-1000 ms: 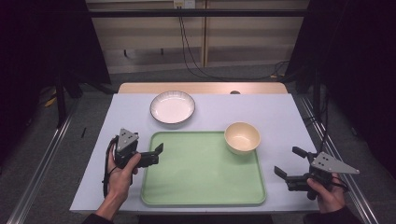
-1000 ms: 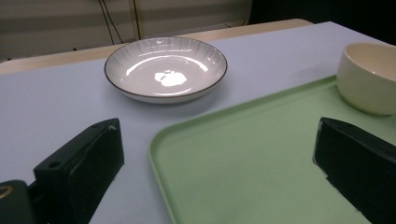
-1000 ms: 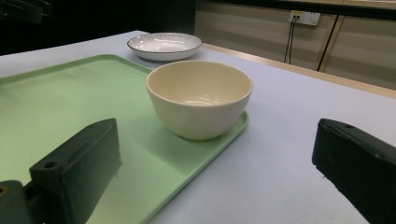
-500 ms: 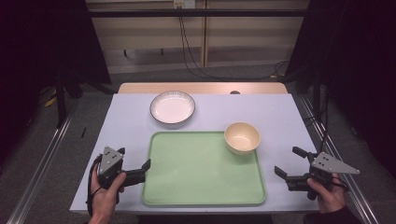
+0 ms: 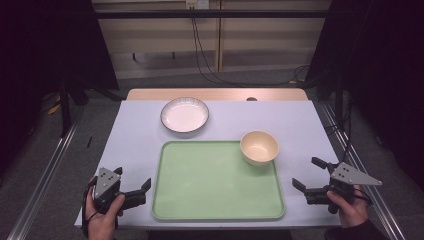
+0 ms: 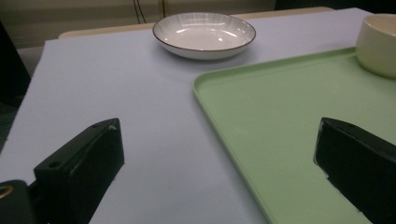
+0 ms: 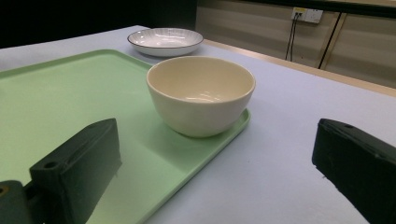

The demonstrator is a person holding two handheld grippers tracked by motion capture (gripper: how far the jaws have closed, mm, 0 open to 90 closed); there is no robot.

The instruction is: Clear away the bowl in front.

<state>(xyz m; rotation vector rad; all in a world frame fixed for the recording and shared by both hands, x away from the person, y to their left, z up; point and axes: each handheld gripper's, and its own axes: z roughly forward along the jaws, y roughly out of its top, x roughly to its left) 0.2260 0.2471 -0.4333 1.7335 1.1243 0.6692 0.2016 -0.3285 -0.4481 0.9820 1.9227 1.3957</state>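
A pale lavender-grey worktop point(image 5: 135, 145) carries a green tray point(image 5: 215, 195) at its near middle, its long side running left to right. A cream bowl point(image 5: 259, 147) stands upright in the tray's far right corner; the right gripper view shows it sitting just inside the raised rim. Beyond the tray's far left corner, apart from it, a shallow white plate point(image 5: 184, 114) with a dark rim and ribbed inner wall rests on the bare worktop. A strip of light wood point(image 5: 215, 94) shows along the worktop's far edge.

The left gripper point(image 5: 131, 191) is held low at the near left corner, just beside the tray's left edge, its fingers spread wide and holding nothing; in the left gripper view one finger point(image 6: 81, 168) hangs over the bare worktop and the other over the tray. The right gripper point(image 5: 312, 175) sits at the near right edge, well apart from the tray, its fingers likewise spread and empty, aimed toward the bowl.

The room around is dim. Beige wall panels point(image 5: 165, 37) stand behind the worktop, black cables point(image 5: 200, 55) hang down them from a socket point(image 5: 197, 4) and trail onto the grey floor point(image 5: 45, 165). Metal rails point(image 5: 47, 175) run along the floor on both sides, and dark curtains close off the left and right.
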